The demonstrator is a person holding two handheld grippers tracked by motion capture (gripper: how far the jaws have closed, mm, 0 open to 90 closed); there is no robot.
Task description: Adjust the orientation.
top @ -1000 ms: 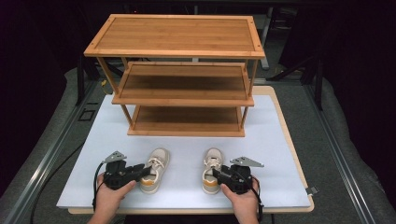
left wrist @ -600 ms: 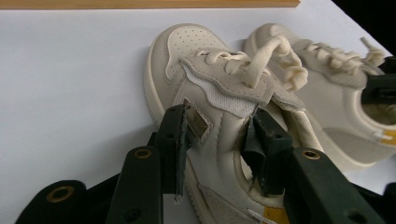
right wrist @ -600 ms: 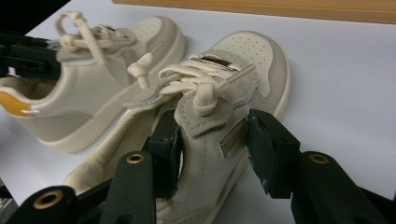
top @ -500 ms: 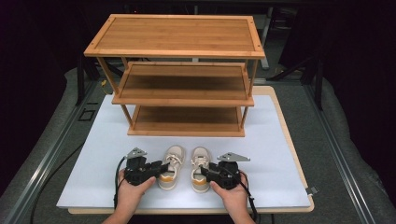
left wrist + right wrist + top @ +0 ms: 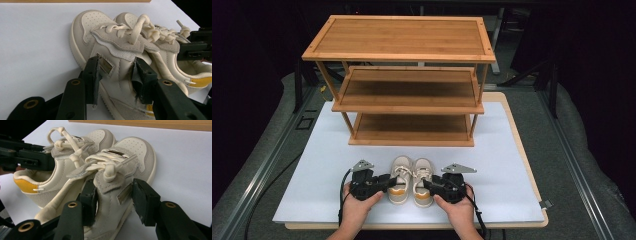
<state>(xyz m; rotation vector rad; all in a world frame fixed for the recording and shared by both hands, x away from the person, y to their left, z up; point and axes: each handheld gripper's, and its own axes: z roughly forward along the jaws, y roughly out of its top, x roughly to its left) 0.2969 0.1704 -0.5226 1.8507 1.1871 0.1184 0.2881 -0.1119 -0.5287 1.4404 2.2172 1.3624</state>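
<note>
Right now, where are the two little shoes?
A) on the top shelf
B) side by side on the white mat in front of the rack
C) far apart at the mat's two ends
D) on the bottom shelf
B: the left shoe and the right shoe sit together, touching, on the white mat in front of the wooden rack, whose shelves hold nothing.

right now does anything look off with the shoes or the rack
Nothing stands out. The two shoes, left shoe and right shoe, sit upright side by side on the white mat, toes toward the empty wooden rack. Each gripper, left and right, clamps one shoe's side.
</note>
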